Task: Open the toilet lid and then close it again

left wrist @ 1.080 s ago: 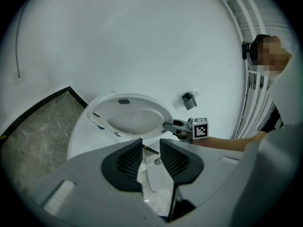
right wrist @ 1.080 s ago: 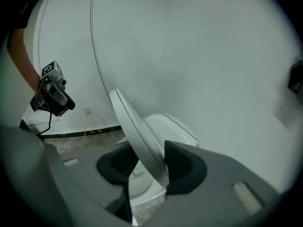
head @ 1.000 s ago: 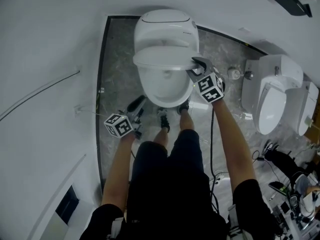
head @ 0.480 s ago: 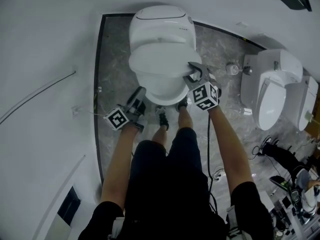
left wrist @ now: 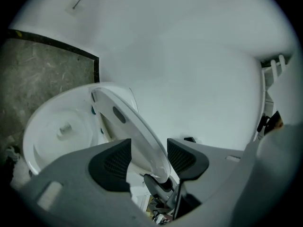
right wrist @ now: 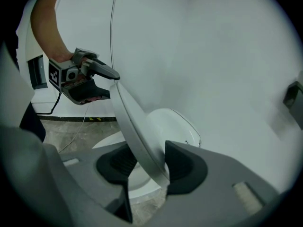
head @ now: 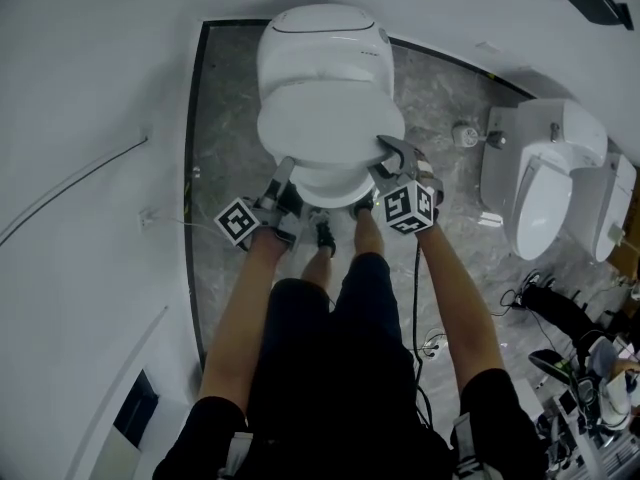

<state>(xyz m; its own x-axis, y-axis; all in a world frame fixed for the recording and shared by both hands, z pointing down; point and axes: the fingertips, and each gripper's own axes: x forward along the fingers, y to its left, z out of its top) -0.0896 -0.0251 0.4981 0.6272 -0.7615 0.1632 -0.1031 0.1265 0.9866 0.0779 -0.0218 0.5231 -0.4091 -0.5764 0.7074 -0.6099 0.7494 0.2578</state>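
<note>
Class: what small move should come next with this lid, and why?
Probably lower the toilet lid fully: it hangs tilted above the bowl, gripped by the right gripper, while the left gripper, its jaws just opened, straddles the edge loosely.

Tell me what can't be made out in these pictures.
Toilet bowl interior: head view, covered by the toilet lid.
Far-right toilet: head view, cut off by the right edge.
Floor clutter, bottom right: head view, too small and cut off.
</note>
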